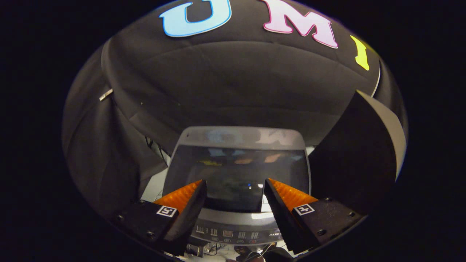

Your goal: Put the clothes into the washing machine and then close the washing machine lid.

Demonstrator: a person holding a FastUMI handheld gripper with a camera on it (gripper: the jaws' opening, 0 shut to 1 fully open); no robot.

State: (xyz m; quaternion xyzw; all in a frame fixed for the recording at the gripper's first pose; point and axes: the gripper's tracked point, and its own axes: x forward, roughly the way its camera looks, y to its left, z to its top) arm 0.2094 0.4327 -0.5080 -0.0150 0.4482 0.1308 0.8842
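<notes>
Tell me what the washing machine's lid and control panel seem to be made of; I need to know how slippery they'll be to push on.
The lid looks like dark tinted glass or glossy plastic: it mirrors the booth above it. Its frame and the control panel look like smooth grey plastic with a satin sheen; a bright highlight sits on the panel. Both probably slick. The tongs hang open above the closed lid, holding nothing.

No legible text, washing machine (238,222) control panel markings too small to read, gripper (235,189) open

Grey washing machine (238,136) with dark glossy lid (233,171); black cloth wall (233,87) behind.
</notes>
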